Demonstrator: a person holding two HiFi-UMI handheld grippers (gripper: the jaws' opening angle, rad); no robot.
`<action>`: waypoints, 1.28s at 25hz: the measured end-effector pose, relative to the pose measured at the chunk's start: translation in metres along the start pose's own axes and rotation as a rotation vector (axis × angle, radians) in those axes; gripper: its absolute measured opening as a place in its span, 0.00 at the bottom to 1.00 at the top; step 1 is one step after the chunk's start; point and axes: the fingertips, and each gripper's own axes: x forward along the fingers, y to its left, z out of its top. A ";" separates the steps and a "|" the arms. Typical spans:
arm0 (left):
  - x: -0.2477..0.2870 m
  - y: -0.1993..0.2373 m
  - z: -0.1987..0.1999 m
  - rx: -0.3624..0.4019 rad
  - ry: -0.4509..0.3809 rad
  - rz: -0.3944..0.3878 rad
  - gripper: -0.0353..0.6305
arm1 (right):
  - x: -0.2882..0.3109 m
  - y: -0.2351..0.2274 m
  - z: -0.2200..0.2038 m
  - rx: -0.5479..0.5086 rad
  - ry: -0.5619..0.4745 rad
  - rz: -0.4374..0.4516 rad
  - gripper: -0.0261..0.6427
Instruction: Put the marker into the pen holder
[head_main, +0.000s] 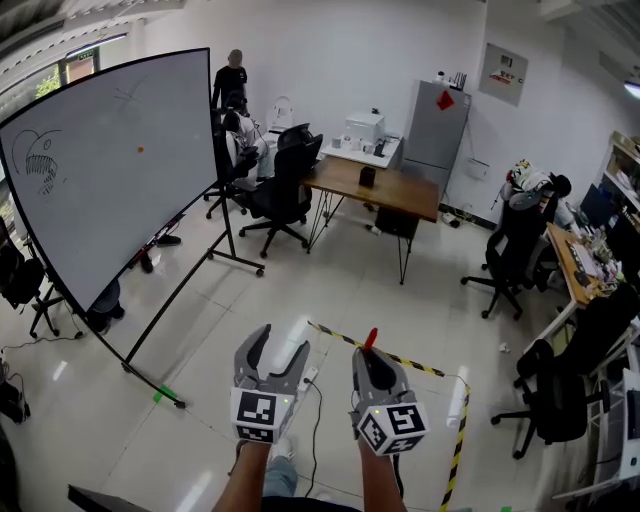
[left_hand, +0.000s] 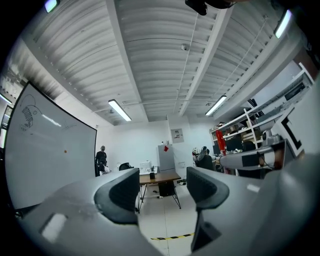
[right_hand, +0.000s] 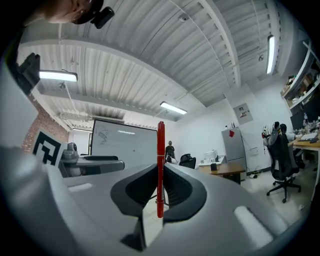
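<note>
right gripper (right_hand: 160, 175) pinching marker (right_hand: 160, 142) — upright, tape (head_main: 420, 366) ahead

Left gripper (head_main: 280, 345): pale grey moulded shell, two curved tapering fingers. Black, finely textured left pads (left_hand: 124, 192) line inner faces. Left cube (head_main: 257, 415) at base: white, with black square marker pattern on each visible face.

Right gripper (head_main: 368, 356): same grey shell, same black right pads (right_hand: 136, 192). Right cube (head_main: 393, 427): white faces, bold black angular markers.

Smooth rounded grey housings fill lower part of both gripper views.

Blue trouser fabric (head_main: 281, 477) shows between forearms.
</note>
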 end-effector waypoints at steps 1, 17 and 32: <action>0.014 0.009 -0.002 -0.001 0.002 -0.008 0.49 | 0.017 -0.005 0.002 -0.001 -0.005 -0.004 0.09; 0.197 0.158 -0.010 -0.070 -0.047 -0.088 0.48 | 0.250 -0.020 0.027 -0.104 -0.025 -0.024 0.09; 0.378 0.163 -0.009 -0.001 -0.043 -0.079 0.48 | 0.371 -0.185 0.039 -0.033 -0.081 -0.022 0.09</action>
